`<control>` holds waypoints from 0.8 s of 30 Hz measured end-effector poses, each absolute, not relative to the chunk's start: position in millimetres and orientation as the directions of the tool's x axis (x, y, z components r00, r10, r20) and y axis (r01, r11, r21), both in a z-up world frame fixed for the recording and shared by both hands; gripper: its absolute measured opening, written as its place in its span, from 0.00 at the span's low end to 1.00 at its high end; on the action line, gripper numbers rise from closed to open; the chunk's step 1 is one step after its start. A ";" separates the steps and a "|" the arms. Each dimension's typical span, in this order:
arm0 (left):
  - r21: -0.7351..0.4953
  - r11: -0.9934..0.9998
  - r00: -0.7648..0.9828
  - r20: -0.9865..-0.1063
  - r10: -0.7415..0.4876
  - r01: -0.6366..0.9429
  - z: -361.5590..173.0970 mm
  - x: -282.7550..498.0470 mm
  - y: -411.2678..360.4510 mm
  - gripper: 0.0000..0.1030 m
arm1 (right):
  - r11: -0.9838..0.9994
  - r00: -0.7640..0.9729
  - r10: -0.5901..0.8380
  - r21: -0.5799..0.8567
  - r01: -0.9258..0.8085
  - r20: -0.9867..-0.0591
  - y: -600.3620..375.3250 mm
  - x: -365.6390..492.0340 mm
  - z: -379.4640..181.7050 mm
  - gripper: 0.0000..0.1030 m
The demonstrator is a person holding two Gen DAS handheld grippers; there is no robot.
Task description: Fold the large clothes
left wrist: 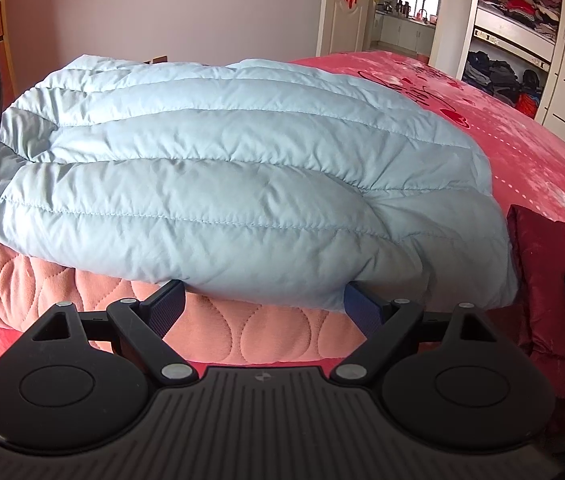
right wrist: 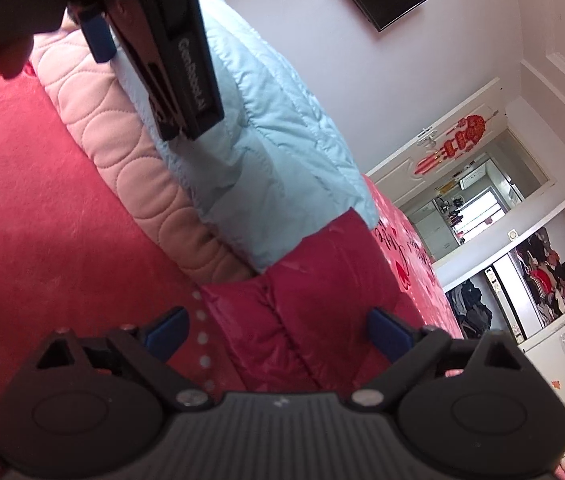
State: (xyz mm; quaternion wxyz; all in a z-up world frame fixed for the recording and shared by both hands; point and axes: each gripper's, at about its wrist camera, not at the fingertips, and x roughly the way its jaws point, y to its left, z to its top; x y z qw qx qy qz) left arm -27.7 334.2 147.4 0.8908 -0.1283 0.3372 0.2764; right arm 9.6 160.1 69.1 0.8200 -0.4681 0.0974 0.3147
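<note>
Blue-padded fingers of the left gripper (left wrist: 263, 303) stood wide apart, the near hem of the light blue puffer jacket (left wrist: 218, 168) bulging between their tips, with no pad seen pressing on it. That jacket lay folded into a thick bundle on a pink quilted blanket (left wrist: 218, 328), its long axis running from 9 to 3 o'clock in the left wrist view, its stitched channels following the same line. At 3 o'clock, just beside it, sat a dark red puffer jacket (left wrist: 554, 280).

Fingers of the right gripper (right wrist: 278, 330) were likewise wide, spread over the red jacket without gripping it; its seam ran away toward 12 o'clock. Everything rested on a bed with a red patterned cover (left wrist: 514, 120). Beyond, at 1 o'clock, an open door (left wrist: 336, 4) showed a kitchen, and wardrobe shelves (left wrist: 518, 4) held piled clothes.
</note>
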 end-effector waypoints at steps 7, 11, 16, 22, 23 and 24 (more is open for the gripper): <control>-0.050 0.812 0.617 -0.676 0.402 -0.582 146.0 -28.5 338.7 1.00 | 0.383 0.773 0.399 -0.676 -0.630 -0.494 157.3 21.9 64.6 0.42; -0.051 0.811 0.617 -0.677 0.401 -0.583 146.1 -28.7 338.8 1.00 | 0.451 0.772 0.403 -0.627 -0.635 -0.492 151.7 26.7 74.5 0.22; -0.056 0.806 0.616 -0.677 0.403 -0.589 147.6 -31.5 337.1 1.00 | 0.610 0.763 0.435 -0.467 -0.640 -0.478 135.5 42.3 111.5 0.11; -0.053 0.809 0.622 -0.669 0.407 -0.586 148.9 -34.3 332.9 1.00 | 0.824 0.803 0.465 -0.150 -0.547 -0.372 84.1 66.9 178.8 0.09; -0.051 0.810 0.623 -0.668 0.407 -0.584 148.8 -34.5 331.8 1.00 | 0.847 0.813 0.465 -0.093 -0.524 -0.350 72.0 69.6 189.8 0.09; -0.050 0.813 0.626 -0.666 0.406 -0.580 148.9 -34.4 330.7 1.00 | 0.864 0.823 0.463 -0.038 -0.502 -0.328 59.1 71.7 199.7 0.09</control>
